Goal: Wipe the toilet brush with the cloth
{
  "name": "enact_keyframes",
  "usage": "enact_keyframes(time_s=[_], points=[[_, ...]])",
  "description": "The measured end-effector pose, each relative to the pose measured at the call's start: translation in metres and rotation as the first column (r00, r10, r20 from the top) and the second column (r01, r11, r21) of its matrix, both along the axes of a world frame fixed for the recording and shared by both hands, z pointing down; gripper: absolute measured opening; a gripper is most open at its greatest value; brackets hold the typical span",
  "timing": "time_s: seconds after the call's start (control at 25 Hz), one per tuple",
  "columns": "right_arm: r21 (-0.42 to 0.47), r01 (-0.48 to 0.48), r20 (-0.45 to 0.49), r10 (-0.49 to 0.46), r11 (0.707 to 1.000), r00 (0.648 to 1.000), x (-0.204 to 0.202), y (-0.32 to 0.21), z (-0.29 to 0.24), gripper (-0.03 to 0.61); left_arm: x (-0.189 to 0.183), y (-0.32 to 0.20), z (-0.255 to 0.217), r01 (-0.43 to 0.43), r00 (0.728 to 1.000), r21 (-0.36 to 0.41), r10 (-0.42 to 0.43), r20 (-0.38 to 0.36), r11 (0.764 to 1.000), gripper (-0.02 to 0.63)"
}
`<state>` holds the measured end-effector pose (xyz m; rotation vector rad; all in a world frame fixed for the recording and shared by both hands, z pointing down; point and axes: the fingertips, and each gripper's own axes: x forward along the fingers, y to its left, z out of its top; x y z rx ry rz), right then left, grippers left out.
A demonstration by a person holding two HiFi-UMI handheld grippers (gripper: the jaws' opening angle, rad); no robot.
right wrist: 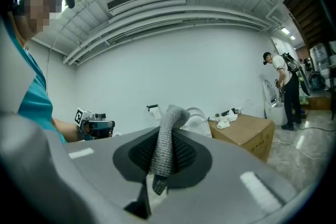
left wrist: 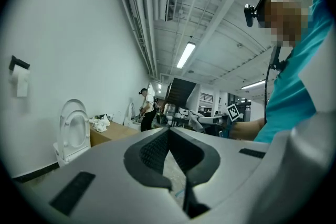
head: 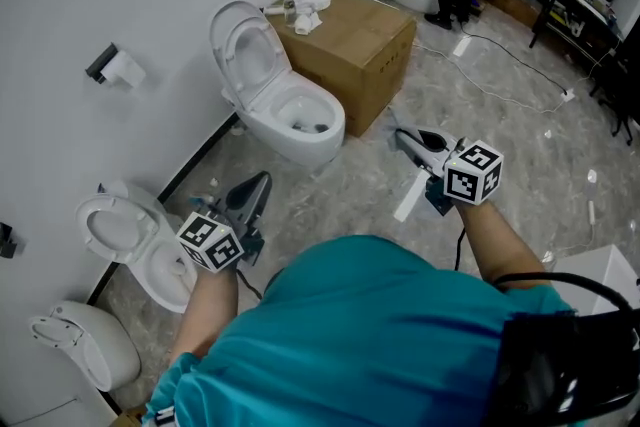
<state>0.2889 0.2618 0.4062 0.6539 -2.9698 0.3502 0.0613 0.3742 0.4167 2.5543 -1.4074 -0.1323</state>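
Head view looks steeply down; level gripper views share the box (head: 355,40).

We see a rough, woven grey cloth (right wrist: 166,136), a glossy white toilet (head: 300,147), a matt cardboard box (head: 365,40), and a smooth marbled floor (head: 520,150).

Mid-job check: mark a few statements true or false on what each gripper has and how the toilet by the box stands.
1. The right gripper is shut on a grey cloth. True.
2. The left gripper holds the toilet brush. False: its jaws are shut together with nothing between them.
3. The toilet beside the cardboard box has its lid down. False: the lid stands up, with the bowl open.
4. White crumpled items lie on top of the cardboard box. True.
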Motion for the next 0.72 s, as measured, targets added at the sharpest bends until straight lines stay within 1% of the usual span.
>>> enact_keyframes(time_s=[0.16,0.32,0.52,0.6,0.72], points=[[-0.023,0.002,-0.003,-0.002,1.0,1.0,-0.011,-0.019,0.008,0.018,-0.01,-0.02,0.01,-0.008,1.0,-0.007,0.008,-0.014,1.0,0.008],[-0.034,-0.001,-0.016,0.001,0.999,1.0,-0.045,-0.047,0.014,0.018,-0.042,-0.053,0.018,-0.023,0.999,-0.015,0.022,-0.035,1.0,0.008],[-0.027,-0.032,-0.026,0.031,0.999,0.999,-0.113,-0.095,0.014,0.018,-0.108,-0.111,0.025,-0.071,0.996,-0.004,0.071,-0.05,0.997,0.008],[-0.03,-0.047,-0.018,0.046,0.998,0.999,-0.146,-0.113,0.007,0.018,-0.138,-0.133,0.02,-0.095,0.995,-0.006,0.095,-0.038,0.995,0.007],[-0.009,-0.065,-0.014,0.065,0.998,0.998,-0.193,-0.14,-0.005,0.018,-0.181,-0.165,0.011,-0.135,0.991,-0.003,0.135,-0.001,0.991,0.008]])
